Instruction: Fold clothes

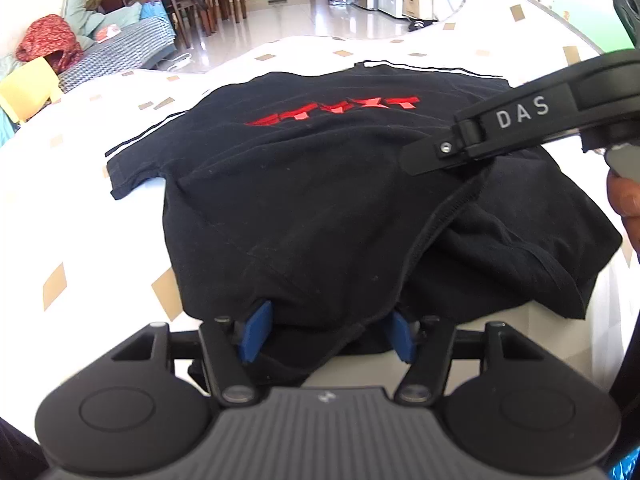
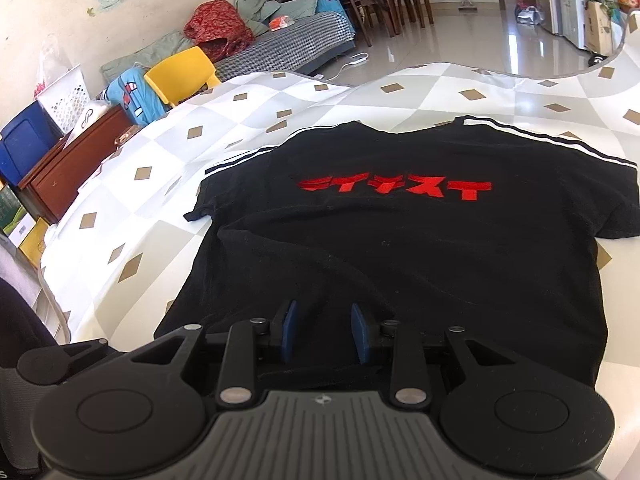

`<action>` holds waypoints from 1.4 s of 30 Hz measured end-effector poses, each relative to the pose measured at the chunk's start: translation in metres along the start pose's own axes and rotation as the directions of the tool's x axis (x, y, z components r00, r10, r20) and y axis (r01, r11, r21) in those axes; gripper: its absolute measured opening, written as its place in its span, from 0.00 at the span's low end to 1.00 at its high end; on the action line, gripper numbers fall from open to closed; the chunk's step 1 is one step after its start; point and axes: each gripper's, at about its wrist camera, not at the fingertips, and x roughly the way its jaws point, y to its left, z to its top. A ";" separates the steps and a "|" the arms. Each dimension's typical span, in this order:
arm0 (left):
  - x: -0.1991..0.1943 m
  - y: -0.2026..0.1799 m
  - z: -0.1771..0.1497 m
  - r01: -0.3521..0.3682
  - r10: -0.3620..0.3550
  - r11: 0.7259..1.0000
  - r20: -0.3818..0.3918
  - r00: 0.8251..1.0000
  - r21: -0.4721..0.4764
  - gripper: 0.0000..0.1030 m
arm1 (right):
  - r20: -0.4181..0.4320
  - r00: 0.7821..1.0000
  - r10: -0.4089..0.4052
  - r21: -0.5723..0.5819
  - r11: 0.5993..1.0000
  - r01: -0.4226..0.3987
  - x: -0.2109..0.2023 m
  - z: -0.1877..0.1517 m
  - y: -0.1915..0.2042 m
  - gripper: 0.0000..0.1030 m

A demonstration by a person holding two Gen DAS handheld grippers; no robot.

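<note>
1. Left wrist view, far left: the white tablecloth [image 1: 80,208] with tan diamond patches covers the table, and beyond its edge you see a yellow chair [image 1: 28,88] and a red bundle of cloth [image 1: 48,42] on a checked sofa.
2. Centre of that view: the black T-shirt [image 1: 304,200] lies on the tablecloth with its red lettering [image 1: 336,112] toward the far side and white stripes along the shoulders; the near hem is lifted and bunched.
3. Near bottom, your left gripper [image 1: 326,334] has its blue pads [image 1: 256,330] part-way spread, with the shirt's hem draped between and over them. You cannot tell from this view whether the pads press on the fabric.
4. Right side of that view: your right gripper's black finger marked "DAS" reaches in over the shirt's raised fold; part of your hand [image 1: 624,208] shows at the frame edge.
5. Right wrist view, left side: a brown wooden cabinet [image 2: 72,168], a blue bin and a white basket stand beside the table.
6. Centre: the shirt lies spread flat with both sleeves out, lettering facing up.
7. Bottom centre: your right gripper [image 2: 325,330] points down at the near hem, blue pads narrowly apart with black fabric between them; whether they pinch it you cannot tell.
</note>
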 end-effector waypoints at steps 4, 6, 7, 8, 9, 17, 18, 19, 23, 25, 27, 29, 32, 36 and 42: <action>-0.001 0.007 0.002 -0.044 0.045 0.997 0.017 0.999 -0.057 0.51 | 0.008 1.000 -0.020 0.031 0.999 0.020 -0.001 0.002 -0.005 0.29; -0.003 0.015 0.004 -0.047 0.051 0.993 0.030 0.998 -0.106 0.51 | 0.007 1.000 -0.024 0.030 0.999 0.023 -0.001 0.002 -0.006 0.29; -0.004 0.019 0.005 -0.052 0.056 0.991 0.034 0.998 -0.126 0.51 | 0.007 1.000 -0.024 0.028 0.999 0.024 -0.002 0.002 -0.005 0.29; -0.004 0.021 0.006 -0.062 0.068 0.988 0.034 0.997 -0.139 0.51 | 0.007 1.000 -0.024 0.024 0.999 0.024 -0.002 0.002 -0.005 0.29; -0.003 0.023 0.007 -0.073 0.079 0.986 0.032 0.996 -0.149 0.51 | 0.008 1.000 -0.025 0.019 1.000 0.025 -0.002 0.002 -0.004 0.30; 0.002 0.027 0.008 -0.108 0.111 0.982 0.015 0.994 -0.157 0.53 | 0.001 1.000 -0.017 0.007 1.000 0.017 -0.004 -0.001 0.000 0.34; 0.003 0.026 0.008 -0.108 0.111 0.983 0.015 0.994 -0.150 0.53 | -0.001 1.000 -0.017 0.007 1.000 0.017 -0.003 -0.002 0.001 0.34; 0.004 0.025 0.008 -0.108 0.112 0.984 0.015 0.994 -0.142 0.53 | -0.002 1.000 -0.017 0.007 1.000 0.017 -0.003 -0.002 0.001 0.34; 0.009 0.021 0.010 -0.121 0.123 0.986 0.009 0.992 -0.110 0.53 | -0.005 1.000 -0.016 0.012 1.000 0.016 -0.002 -0.002 0.001 0.34; 0.010 0.018 0.010 -0.124 0.125 0.987 0.009 0.992 -0.101 0.53 | -0.007 1.000 -0.016 0.015 1.000 0.016 -0.001 -0.002 0.001 0.34; 0.013 0.015 0.010 -0.130 0.131 0.987 0.008 0.991 -0.091 0.53 | -0.010 1.000 -0.016 0.018 1.000 0.016 0.000 -0.002 0.001 0.34; 0.015 0.013 0.010 -0.135 0.136 0.987 0.005 0.991 -0.085 0.53 | -0.014 1.000 -0.015 0.020 1.000 0.015 0.001 -0.001 0.001 0.34; 0.016 0.012 0.011 -0.138 0.139 0.987 0.001 0.990 -0.088 0.53 | -0.019 1.000 -0.013 0.020 1.000 0.013 0.002 -0.001 0.002 0.35; 0.019 0.013 0.012 -0.138 0.139 0.986 -0.001 0.990 -0.096 0.51 | -0.028 1.000 -0.013 0.019 1.000 0.014 0.005 -0.001 0.002 0.35; 0.019 0.020 0.015 -0.128 0.131 0.982 0.008 0.991 -0.142 0.40 | -0.030 0.999 -0.017 0.025 1.000 0.018 0.006 0.000 -0.001 0.35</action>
